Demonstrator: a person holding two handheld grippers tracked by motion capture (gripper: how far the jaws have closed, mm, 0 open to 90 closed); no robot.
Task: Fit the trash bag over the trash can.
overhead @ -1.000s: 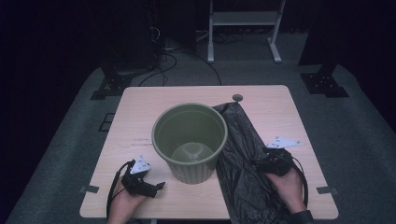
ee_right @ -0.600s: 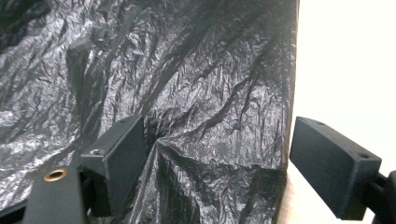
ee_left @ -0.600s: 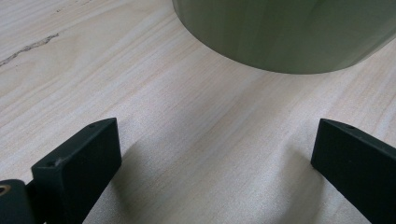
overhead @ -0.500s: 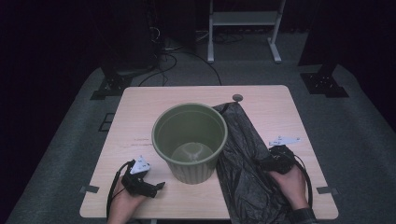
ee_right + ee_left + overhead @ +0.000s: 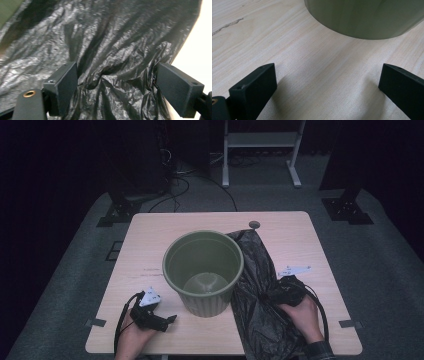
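Black plastic bag [image 5: 260,290] lies crumpled flat on the right half of the tabletop [image 5: 150,250], running from near the far edge down to the near edge, its left side touching the green bin [image 5: 203,270]. In the right gripper view the bag [image 5: 112,50] covers almost everything ahead of the jaws; a raised wrinkle of it sits between them, a fold bunching close to the right-hand jaw, contact there unclear. Jaws stand wide apart and have just been opening, with bag film between them but not pinched. Right gripper [image 5: 281,287] rests on the bag's right part in the high view, hand behind it, cable looping off to the side.

Green bin stands upright near tabletop centre, just left of the bag, open top up, nothing visible inside.

Left gripper [image 5: 167,320] is low at the near left of the tabletop, close to the bin's base, pointed toward it. In the left gripper view the jaws are wide open on bare wood [image 5: 317,75], nothing between them; the bin wall [image 5: 367,17] is near ahead, not touching.

Small round grommet [image 5: 254,224] sits at the tabletop's far edge, just beyond the bag's top end.
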